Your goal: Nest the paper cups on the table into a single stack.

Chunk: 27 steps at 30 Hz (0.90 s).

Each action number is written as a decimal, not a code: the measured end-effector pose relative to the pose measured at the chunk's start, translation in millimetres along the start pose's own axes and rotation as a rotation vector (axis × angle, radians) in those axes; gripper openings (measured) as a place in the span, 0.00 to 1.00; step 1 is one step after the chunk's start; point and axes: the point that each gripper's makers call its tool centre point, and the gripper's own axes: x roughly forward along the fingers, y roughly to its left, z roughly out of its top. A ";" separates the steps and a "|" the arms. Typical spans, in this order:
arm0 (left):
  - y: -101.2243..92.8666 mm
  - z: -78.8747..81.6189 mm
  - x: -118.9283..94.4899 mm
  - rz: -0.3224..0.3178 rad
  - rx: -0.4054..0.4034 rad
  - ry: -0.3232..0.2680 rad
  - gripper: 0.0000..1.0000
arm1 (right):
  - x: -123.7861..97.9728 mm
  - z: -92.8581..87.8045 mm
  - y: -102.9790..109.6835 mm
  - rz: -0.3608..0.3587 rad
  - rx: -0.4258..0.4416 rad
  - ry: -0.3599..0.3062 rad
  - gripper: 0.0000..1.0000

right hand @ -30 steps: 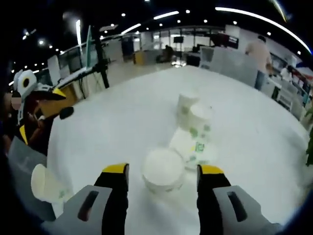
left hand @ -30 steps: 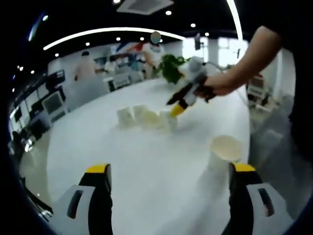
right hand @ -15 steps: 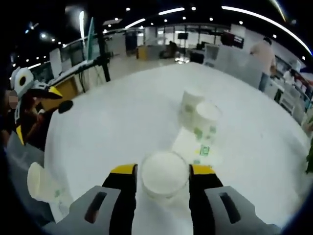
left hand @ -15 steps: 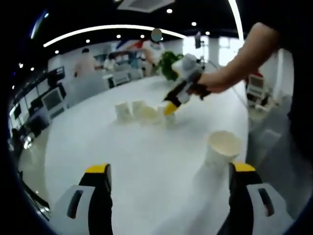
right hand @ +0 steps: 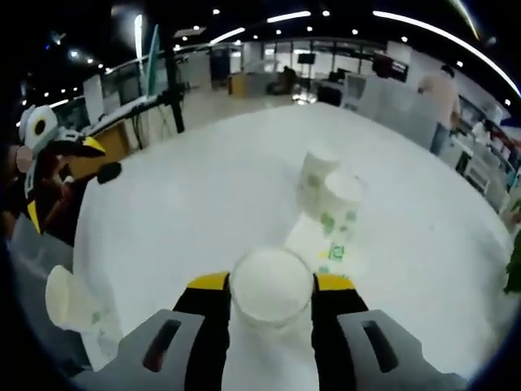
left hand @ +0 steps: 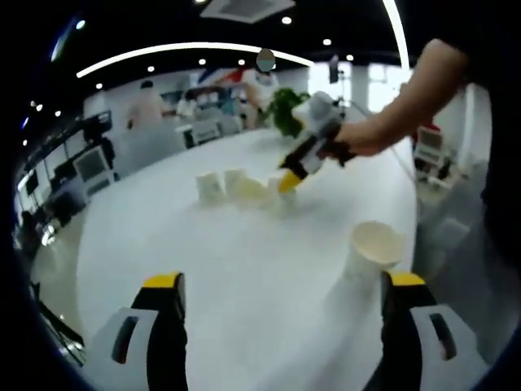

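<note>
Paper cup (right hand: 271,286) sits clamped in my right gripper (right hand: 272,287) at 6 o'clock; my left gripper (left hand: 283,285) stands apart, another cup (left hand: 372,249) at its 2 o'clock.

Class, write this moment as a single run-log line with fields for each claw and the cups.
right claw: shut on paper cup | left claw: open, holds nothing | lone cup: upright near left claw | cup cluster: on table, unstacked

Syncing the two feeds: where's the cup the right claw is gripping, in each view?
Left gripper view: the gripped cup sits upper centre, under the right claw, next to the cup cluster.
Right gripper view: bottom centre, clamped between the claw's jaws.
Shared landmark: the lone cup near the table edge.
</note>
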 end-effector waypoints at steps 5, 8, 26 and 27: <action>-2.8 1.1 -0.7 -0.003 0.002 0.010 0.99 | -8.1 6.9 -1.2 -0.002 0.010 -0.033 0.35; -2.4 5.6 -2.6 0.003 -0.005 -0.002 0.99 | -13.5 8.0 0.6 0.000 0.021 -0.042 0.35; -7.7 17.6 -8.5 0.011 0.018 0.014 0.99 | -47.0 -8.3 -0.7 -0.021 0.050 -0.071 0.35; -8.1 18.2 -8.7 0.011 0.018 0.014 0.99 | -48.0 -8.7 -1.0 -0.021 0.053 -0.072 0.35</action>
